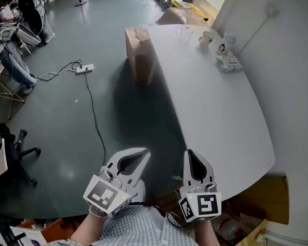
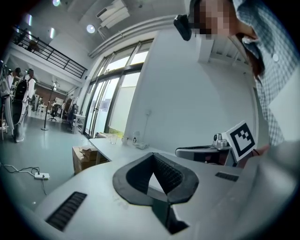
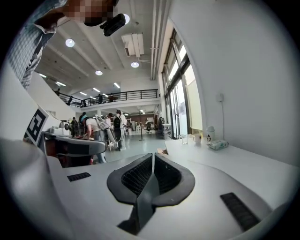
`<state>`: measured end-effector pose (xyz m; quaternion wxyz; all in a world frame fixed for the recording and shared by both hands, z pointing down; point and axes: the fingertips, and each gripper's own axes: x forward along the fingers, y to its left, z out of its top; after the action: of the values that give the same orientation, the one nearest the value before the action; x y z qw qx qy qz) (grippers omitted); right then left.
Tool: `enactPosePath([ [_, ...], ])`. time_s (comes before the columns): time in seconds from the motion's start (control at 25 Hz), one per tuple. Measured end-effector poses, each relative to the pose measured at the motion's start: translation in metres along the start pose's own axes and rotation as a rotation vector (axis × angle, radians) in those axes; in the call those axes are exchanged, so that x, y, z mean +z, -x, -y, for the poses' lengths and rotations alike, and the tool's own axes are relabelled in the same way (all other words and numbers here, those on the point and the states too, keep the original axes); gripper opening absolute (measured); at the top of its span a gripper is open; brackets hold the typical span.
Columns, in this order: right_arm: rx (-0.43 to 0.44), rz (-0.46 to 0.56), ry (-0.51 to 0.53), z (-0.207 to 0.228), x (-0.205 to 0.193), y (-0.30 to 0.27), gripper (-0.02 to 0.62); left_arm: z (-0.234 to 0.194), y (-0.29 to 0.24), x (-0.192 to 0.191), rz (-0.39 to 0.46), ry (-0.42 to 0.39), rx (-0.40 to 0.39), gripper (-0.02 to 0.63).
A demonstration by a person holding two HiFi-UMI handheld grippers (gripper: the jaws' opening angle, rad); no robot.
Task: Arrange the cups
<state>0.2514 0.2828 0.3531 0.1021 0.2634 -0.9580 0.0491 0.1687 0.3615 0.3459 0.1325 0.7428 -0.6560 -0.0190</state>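
A wide hall with a grey floor (image 1: 93,106) is shown, and a long white bench (image 1: 221,123) is set along the wall on the right. The cups are grouped at the far end of the bench: a clear glass (image 1: 184,33) is placed nearest the far left corner, a white mug (image 1: 205,39) is set just beside it towards the wall, and a white lidded cup (image 1: 223,45) stands next, close to the wall-side edge. A tissue packet (image 1: 229,63) lies just on the near side of the lidded cup. A cardboard box (image 1: 137,51) is stood on the floor against the bench's left edge, near that far end. A power strip (image 1: 85,68) with its cable lies on the floor, well apart from the bench.

Both tongs are held at the near end, well apart from the cups. The left tongs (image 1: 144,154) are held over the floor just off the bench's left edge; their tips are brought together, a small triangular gap is left behind them, and nothing is gripped. The right tongs (image 1: 190,153) are held at the near left corner, pressed together and empty.
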Motion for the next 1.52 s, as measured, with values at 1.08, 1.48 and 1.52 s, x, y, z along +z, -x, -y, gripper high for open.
enactPosePath([
  [1.08,0.012,0.044,0.03,-0.012,0.082,-0.111,0.029,-0.116,0.008,0.093,0.057,-0.049,0.136,0.009],
  [1.48,0.018,0.08,0.019,0.037,0.111,-0.189,0.029,-0.158,-0.072,0.126,0.054,-0.056,0.106,0.009],
  [1.52,0.012,0.085,0.018,0.044,0.114,-0.197,0.029,-0.162,-0.083,0.131,0.057,-0.062,0.097,0.009],
])
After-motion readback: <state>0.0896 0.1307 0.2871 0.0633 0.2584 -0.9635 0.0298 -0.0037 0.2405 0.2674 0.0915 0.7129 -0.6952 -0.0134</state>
